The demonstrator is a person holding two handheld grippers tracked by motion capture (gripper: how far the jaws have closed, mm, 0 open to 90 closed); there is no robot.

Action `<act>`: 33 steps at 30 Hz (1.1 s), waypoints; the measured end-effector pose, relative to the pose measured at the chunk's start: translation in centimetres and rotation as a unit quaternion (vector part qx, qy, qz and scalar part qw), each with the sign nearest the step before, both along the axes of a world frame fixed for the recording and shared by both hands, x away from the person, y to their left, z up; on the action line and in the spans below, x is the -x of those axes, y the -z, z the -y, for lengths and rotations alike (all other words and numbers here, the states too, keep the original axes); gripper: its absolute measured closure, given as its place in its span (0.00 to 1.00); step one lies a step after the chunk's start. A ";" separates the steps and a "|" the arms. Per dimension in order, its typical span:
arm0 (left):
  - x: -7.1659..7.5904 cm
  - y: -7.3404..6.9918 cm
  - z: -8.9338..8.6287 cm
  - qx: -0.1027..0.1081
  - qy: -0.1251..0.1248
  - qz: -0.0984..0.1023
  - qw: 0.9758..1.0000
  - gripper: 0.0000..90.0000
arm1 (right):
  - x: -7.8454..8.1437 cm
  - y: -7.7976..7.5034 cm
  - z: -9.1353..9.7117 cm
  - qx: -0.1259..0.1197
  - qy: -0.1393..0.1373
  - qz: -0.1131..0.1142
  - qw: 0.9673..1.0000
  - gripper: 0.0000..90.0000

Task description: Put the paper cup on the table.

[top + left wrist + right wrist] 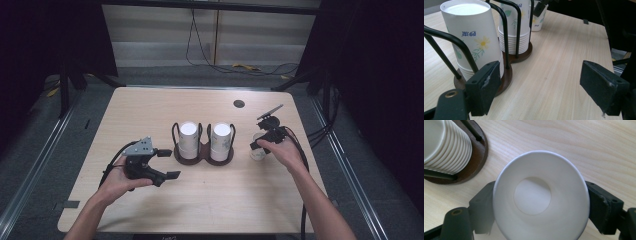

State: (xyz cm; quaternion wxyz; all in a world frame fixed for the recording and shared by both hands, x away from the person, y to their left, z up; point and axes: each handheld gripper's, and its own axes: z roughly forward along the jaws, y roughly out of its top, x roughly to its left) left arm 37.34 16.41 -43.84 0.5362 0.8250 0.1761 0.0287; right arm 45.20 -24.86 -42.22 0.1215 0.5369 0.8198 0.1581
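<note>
A single white paper cup (258,153) stands upright, mouth up, on the wooden table right of the cup holder. My right gripper (262,144) comes down over it. In the right gripper view the cup (534,195) sits round and unsqueezed between the two jaws of the gripper (540,203), whose pads stand off its sides; the gripper is open. My left gripper (170,163) rests at the table's left, open, with nothing between its jaws. From the left gripper (544,87) the two stacks (474,37) of upside-down flowered cups are close by.
A dark wooden holder (202,159) with black wire loops carries the two cup stacks at the table's middle. A round dark grommet (239,103) lies at the back right. Bare table (225,200) stretches in front of the holder. Cables lie on the floor behind.
</note>
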 end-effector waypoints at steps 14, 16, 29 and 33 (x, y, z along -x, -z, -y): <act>0.0 0.2 0.1 -0.002 0.001 -0.002 1.000 0.19 | 1.0 0.5 0.7 -0.025 0.013 0.027 0.999 0.19; 0.0 0.2 0.1 -0.002 0.001 -0.002 1.000 0.19 | 1.1 0.5 0.8 -0.027 0.013 0.028 0.999 0.19; -0.1 0.3 0.1 -0.002 -0.002 -0.005 1.000 0.19 | 2.9 1.4 1.7 -0.049 0.030 0.042 0.997 0.21; -0.2 0.4 0.0 -0.007 -0.008 -0.004 1.000 0.22 | 3.7 1.4 1.9 -0.060 0.033 0.048 0.997 0.20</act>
